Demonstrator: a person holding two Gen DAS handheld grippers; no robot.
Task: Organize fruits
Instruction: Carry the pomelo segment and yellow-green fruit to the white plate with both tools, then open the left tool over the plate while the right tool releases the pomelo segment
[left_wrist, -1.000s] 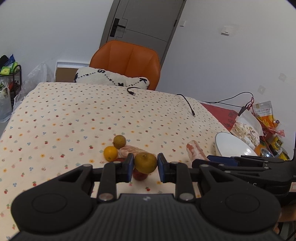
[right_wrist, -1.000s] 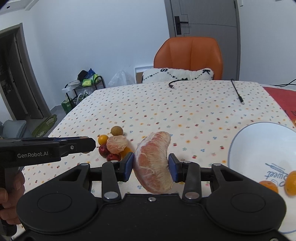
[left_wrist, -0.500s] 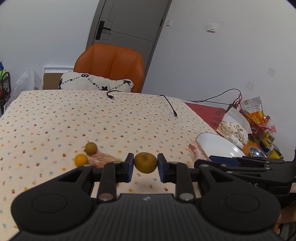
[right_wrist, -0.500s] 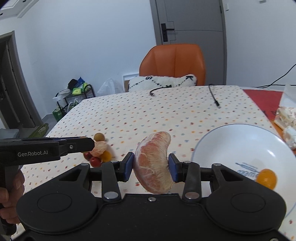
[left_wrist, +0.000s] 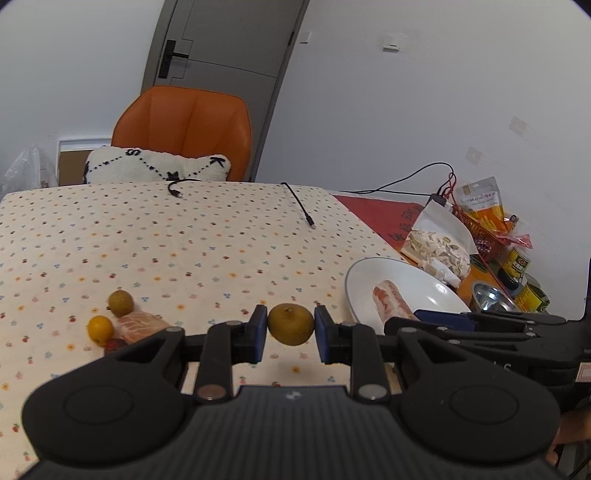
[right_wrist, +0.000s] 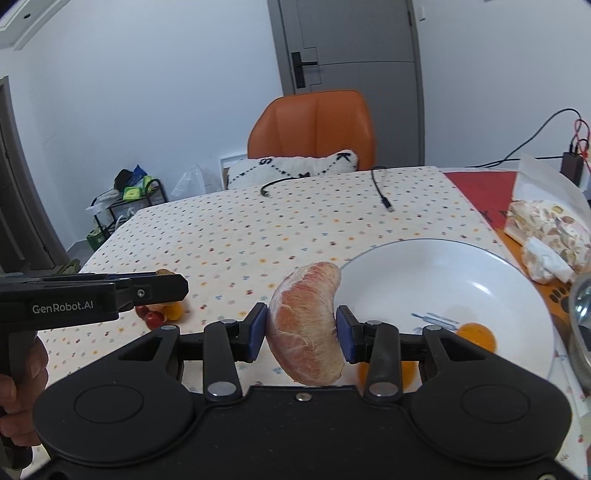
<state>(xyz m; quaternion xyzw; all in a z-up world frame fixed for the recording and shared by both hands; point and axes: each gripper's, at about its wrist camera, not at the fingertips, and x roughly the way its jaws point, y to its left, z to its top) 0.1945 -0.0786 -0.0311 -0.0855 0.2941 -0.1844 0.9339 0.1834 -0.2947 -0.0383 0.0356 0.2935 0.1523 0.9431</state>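
Observation:
My left gripper (left_wrist: 290, 334) is shut on a small brownish-yellow round fruit (left_wrist: 290, 324), held above the dotted tablecloth. My right gripper (right_wrist: 301, 336) is shut on a peeled pomelo segment (right_wrist: 306, 325), held at the left rim of the white plate (right_wrist: 480, 266). The segment also shows over the plate in the left wrist view (left_wrist: 389, 301). Small orange fruits (right_wrist: 475, 336) lie in the plate. On the cloth to the left lie a brownish fruit (left_wrist: 120, 302), an orange fruit (left_wrist: 99, 329), another pomelo segment (left_wrist: 142, 326) and red fruits (right_wrist: 151, 317).
Snack bags (left_wrist: 439, 243), cans (left_wrist: 517, 260) and a metal bowl (left_wrist: 489, 295) crowd the table's right side beyond the plate (left_wrist: 406, 280). Two black cables (left_wrist: 301, 206) lie on the far cloth. An orange chair (left_wrist: 184, 129) with a white cushion stands behind the table.
Both grippers have moved right toward the plate with their fruit still held. The pomelo segment now hangs at the plate's rim; the fruit pile has slid left in both views.

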